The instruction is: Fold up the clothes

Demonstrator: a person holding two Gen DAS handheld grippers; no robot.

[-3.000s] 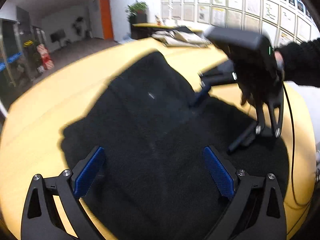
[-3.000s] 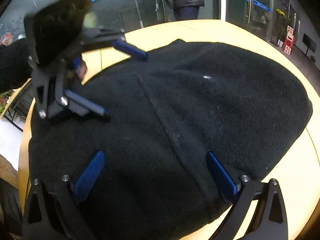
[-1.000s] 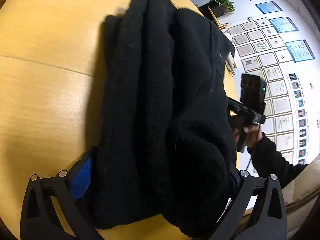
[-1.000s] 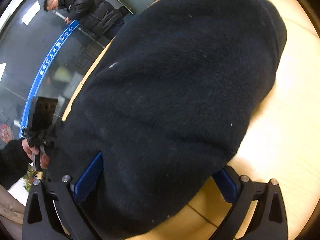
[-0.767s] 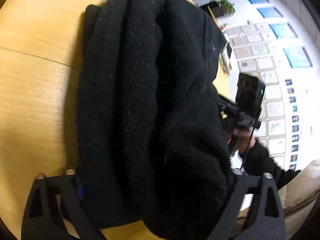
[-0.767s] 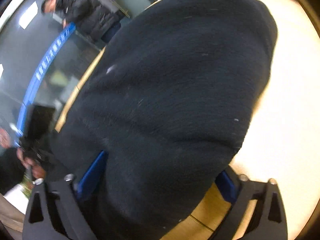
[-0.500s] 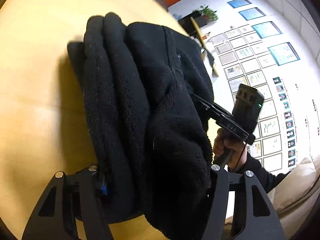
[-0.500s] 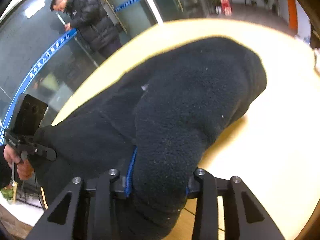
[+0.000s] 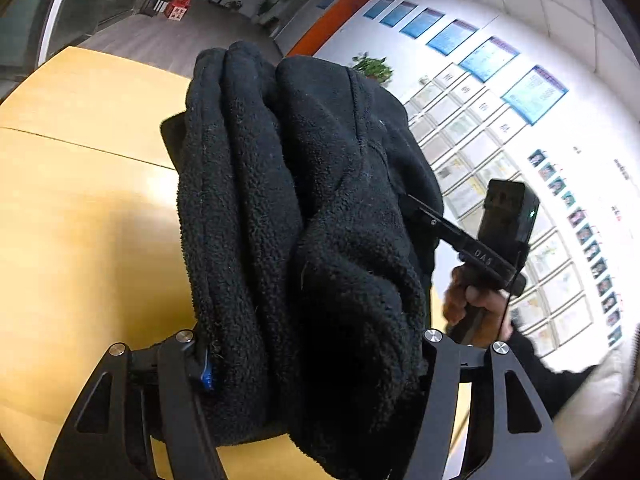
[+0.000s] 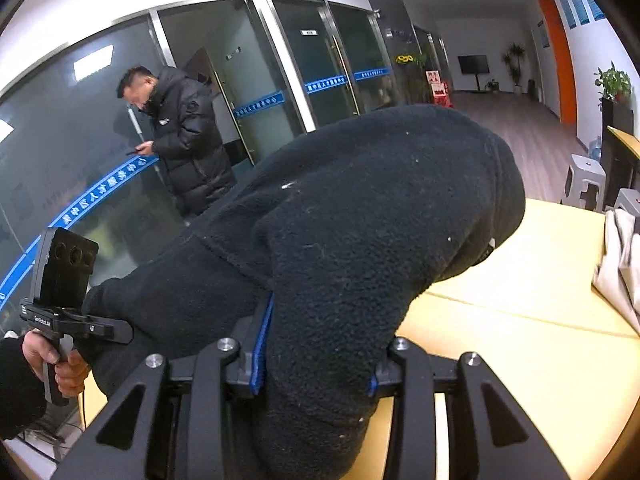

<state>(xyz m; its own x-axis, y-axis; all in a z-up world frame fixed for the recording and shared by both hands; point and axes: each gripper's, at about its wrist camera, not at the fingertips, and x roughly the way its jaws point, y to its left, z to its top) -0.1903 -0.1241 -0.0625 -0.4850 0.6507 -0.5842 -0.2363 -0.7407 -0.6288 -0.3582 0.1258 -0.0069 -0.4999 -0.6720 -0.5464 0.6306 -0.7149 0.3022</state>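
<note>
Both grippers, left and right, clamp the black fleece above the table, apparently mid-fold; next, lay it flat.

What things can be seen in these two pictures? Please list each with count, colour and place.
fleece garment: one, black, folded thick, lifted over the table, gripped at both ends
table: one, yellow wood, under the garment
man: one, black padded coat, standing by the glass doors
stools: two, white, beyond the table
light cloth: one, beige, on the table's right edge
left gripper: black, jaws shut on the garment
right gripper: black, jaws shut on the garment
</note>
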